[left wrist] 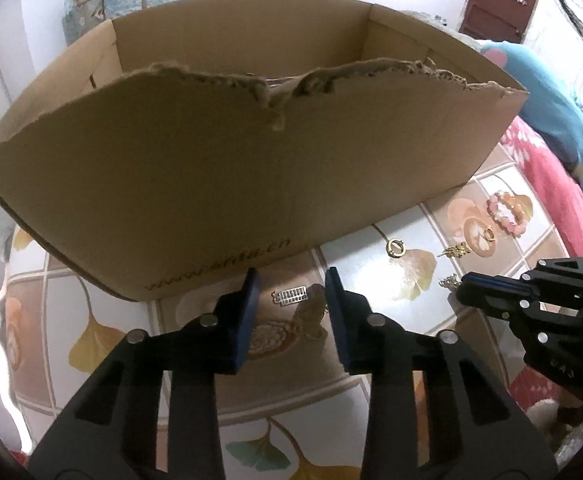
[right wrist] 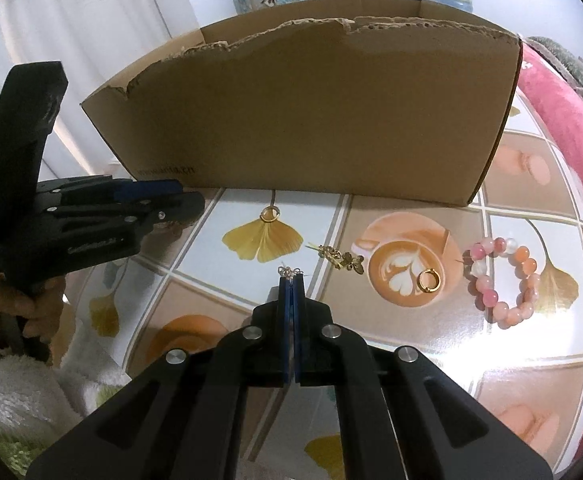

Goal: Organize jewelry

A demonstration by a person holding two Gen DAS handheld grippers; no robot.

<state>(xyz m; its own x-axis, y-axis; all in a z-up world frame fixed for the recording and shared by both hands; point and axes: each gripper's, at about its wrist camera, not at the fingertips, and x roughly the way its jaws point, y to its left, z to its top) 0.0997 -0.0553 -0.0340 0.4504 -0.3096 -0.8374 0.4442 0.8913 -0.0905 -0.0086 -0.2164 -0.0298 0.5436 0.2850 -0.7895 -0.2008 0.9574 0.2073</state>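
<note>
I am pinching a small silver earring (right wrist: 289, 271) in my right hand-held gripper (right wrist: 291, 280), while my left hand-held gripper (left wrist: 291, 280) is hanging part-spread over a silver clip (left wrist: 290, 295) on the tabletop (right wrist: 411, 340).

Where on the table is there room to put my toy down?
Free: the tablecloth nearer than the pink bead bracelet, and the patch between that bracelet and the cardboard box. Crowded: the middle row, around the gold ring and gold flower piece.

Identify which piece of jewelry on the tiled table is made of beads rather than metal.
The pink and orange bracelet, lying furthest right. The gold ring, leaf-shaped brooch and gold hoop near the box are all metal.
</note>
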